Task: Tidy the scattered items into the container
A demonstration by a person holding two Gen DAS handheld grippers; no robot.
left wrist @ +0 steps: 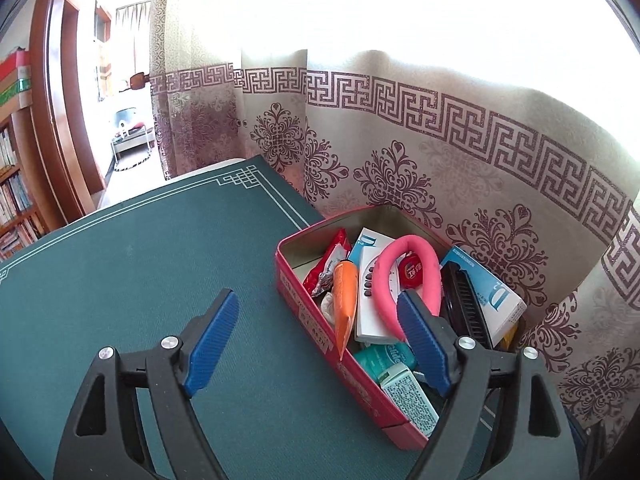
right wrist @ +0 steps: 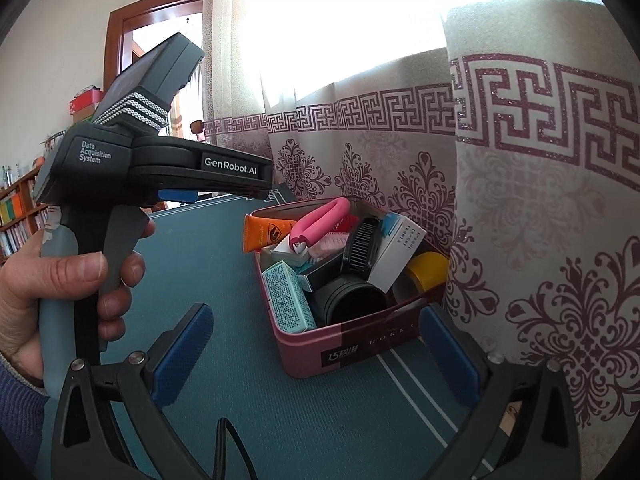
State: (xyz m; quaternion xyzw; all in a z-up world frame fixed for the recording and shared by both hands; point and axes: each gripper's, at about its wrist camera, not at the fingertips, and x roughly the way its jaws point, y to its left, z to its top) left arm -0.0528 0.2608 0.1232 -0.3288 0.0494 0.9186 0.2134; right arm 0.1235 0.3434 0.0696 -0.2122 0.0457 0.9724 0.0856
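Now both grippers empty – left gripper (left wrist: pixel 320 344) jaws spread, right gripper (right wrist: pixel 316 356) jaws spread – red tin (right wrist: pixel 360 350) full.

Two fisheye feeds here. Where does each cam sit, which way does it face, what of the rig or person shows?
Left wrist: on the left gripper, looking forward and down over the green table mat at the red tin from its long side; both blue pads in view, jaws open, nothing between.
Right wrist: on the right gripper, facing the tin's short end; jaws open, plus the left hand holding the other gripper's handle.
Shared: tin, pink ring, orange tube, black comb, patterned curtain.
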